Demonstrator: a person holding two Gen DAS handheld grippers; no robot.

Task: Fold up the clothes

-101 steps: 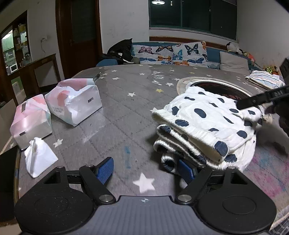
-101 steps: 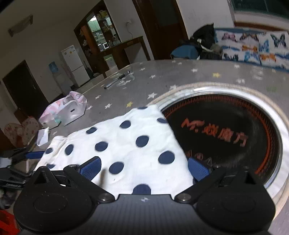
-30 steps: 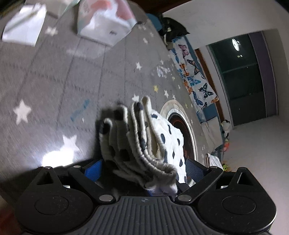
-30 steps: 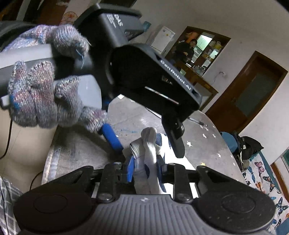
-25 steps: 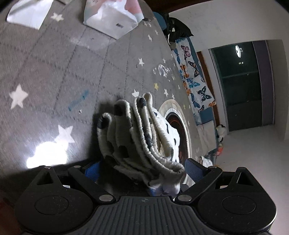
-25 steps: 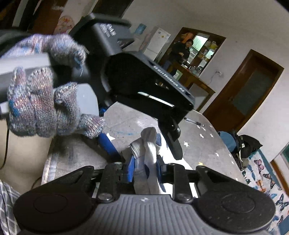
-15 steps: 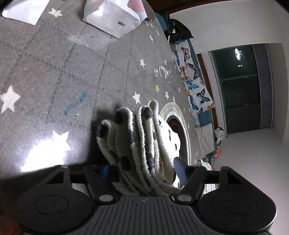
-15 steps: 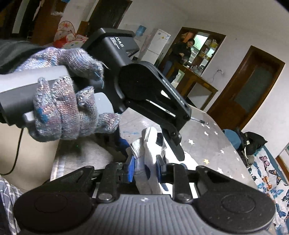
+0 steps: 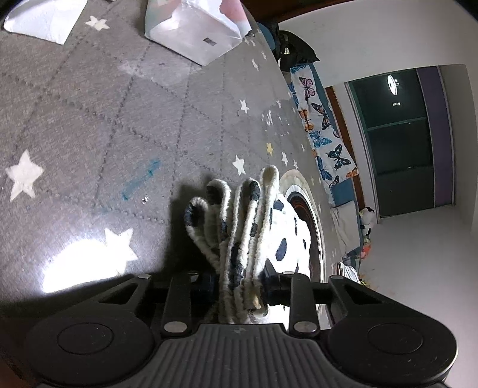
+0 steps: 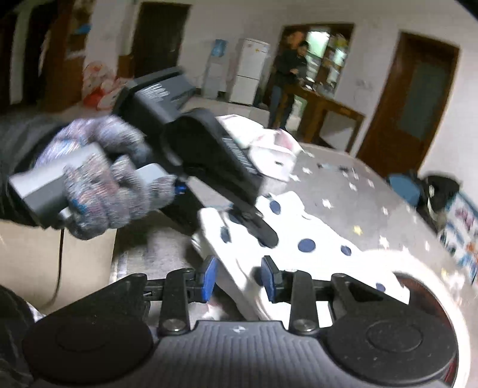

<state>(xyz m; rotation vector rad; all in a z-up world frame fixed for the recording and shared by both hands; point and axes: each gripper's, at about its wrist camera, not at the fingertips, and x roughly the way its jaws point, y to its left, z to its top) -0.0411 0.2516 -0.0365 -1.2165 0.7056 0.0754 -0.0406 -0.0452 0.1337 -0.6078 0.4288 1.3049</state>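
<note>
A folded white garment with dark blue dots (image 9: 269,226) lies on the grey star-patterned table (image 9: 119,119). My left gripper (image 9: 239,286) is closing, and its pads squeeze the stacked folded edges, which fan out ahead of it. In the right wrist view the same garment (image 10: 313,238) spreads across the table, blurred by motion. My right gripper (image 10: 239,277) is opening, with a white edge of the garment loose between its blue pads (image 10: 209,277). A gloved hand (image 10: 104,185) holds the left gripper just above the cloth.
A round cooker ring (image 9: 316,238) is set in the table under the garment's far side. Tissue packs (image 9: 194,38) and a white tissue (image 9: 44,18) lie at the far left. A butterfly-print sofa (image 9: 322,134) stands behind. People (image 10: 286,74) stand by a fridge.
The left jaws have drawn in from wide apart onto the folded stack. The right gripper has rolled and pulled away sideways, and its pads have parted slightly from the cloth.
</note>
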